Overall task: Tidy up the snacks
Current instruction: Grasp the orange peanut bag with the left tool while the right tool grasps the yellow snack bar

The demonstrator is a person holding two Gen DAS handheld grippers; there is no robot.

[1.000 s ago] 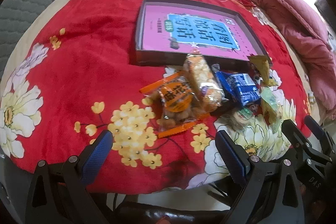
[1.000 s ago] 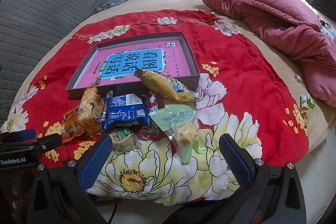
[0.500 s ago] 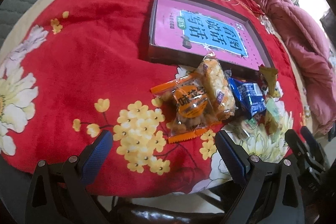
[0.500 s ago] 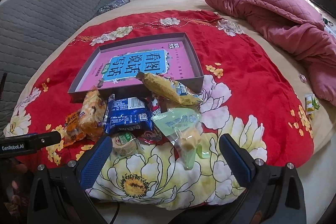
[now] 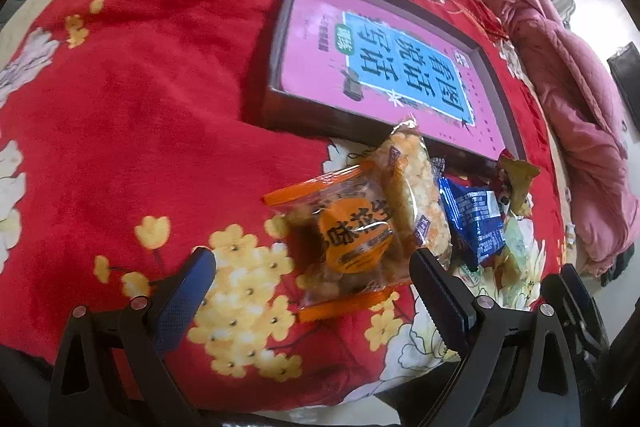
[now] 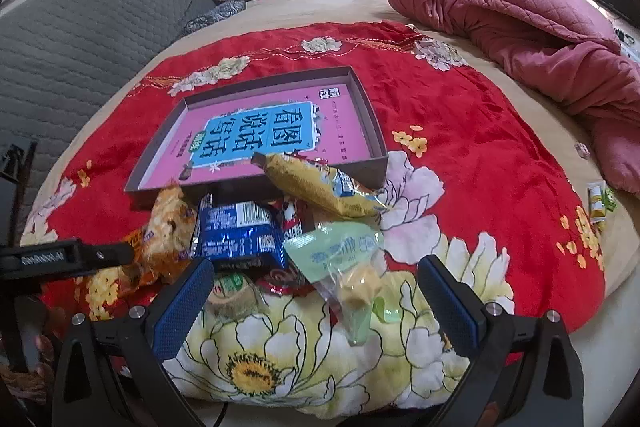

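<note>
A pile of wrapped snacks lies on the red floral blanket in front of a shallow box with a pink and blue bottom. My left gripper is open just short of the orange-labelled packet, with a crispy rice bar and a blue packet to its right. My right gripper is open over the pale green pouch, near the blue packet, a small round cake and the yellow packet leaning on the box wall.
The red blanket covers a bed. A pink quilt is bunched at the far right and a grey padded headboard is on the left. A small yellow-green packet lies apart near the right bed edge.
My left gripper has moved forward and to the right, closer to the orange-labelled packet. My right gripper has crept slightly forward toward the pile. Both stay open.
</note>
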